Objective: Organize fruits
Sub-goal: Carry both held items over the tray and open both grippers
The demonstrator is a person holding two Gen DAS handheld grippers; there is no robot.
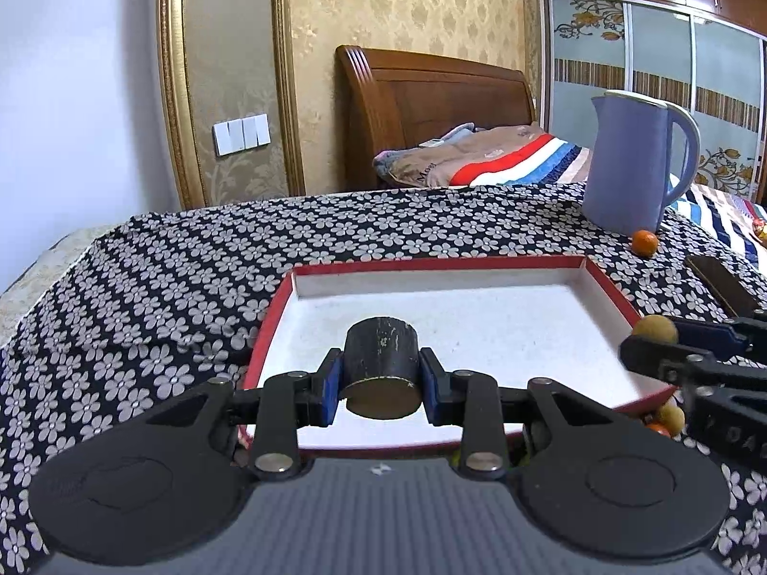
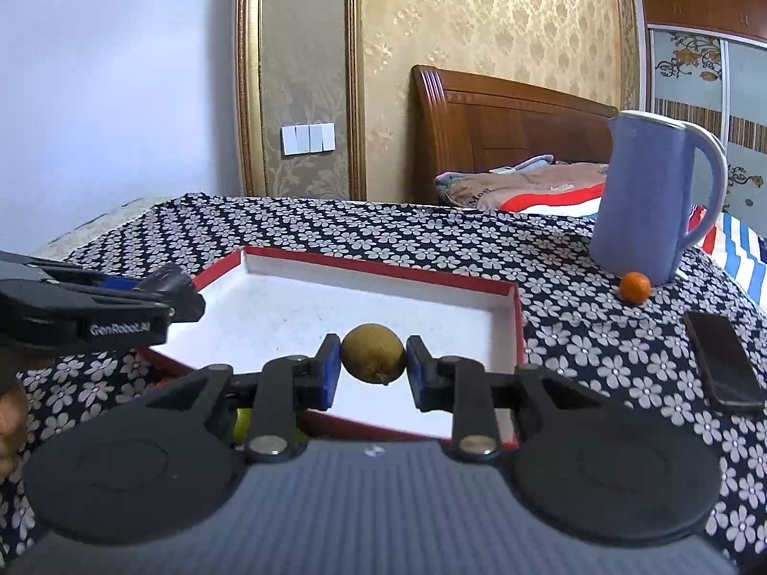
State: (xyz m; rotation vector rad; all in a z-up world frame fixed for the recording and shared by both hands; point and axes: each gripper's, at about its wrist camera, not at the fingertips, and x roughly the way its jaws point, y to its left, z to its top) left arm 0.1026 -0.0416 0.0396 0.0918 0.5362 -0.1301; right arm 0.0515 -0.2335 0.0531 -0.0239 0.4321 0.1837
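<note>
A red box with a white inside (image 1: 479, 316) (image 2: 335, 297) lies on the flowered cloth. My left gripper (image 1: 381, 381) is shut on a black cylinder (image 1: 381, 359) and holds it over the box's near left part. My right gripper (image 2: 373, 366) is shut on a round yellow-brown fruit (image 2: 373, 353), held above the box's near right edge; that fruit (image 1: 654, 328) shows in the left wrist view too. A small orange (image 1: 644, 243) (image 2: 635, 287) sits by the jug. More small fruits (image 1: 668, 419) lie just outside the box's near right corner.
A tall blue jug (image 1: 633, 163) (image 2: 656, 201) stands at the back right. A dark phone (image 2: 724, 359) (image 1: 721, 285) lies right of the box. A green fruit (image 2: 242, 424) peeks out under my right gripper. A bed with folded blankets (image 1: 484, 155) is behind the table.
</note>
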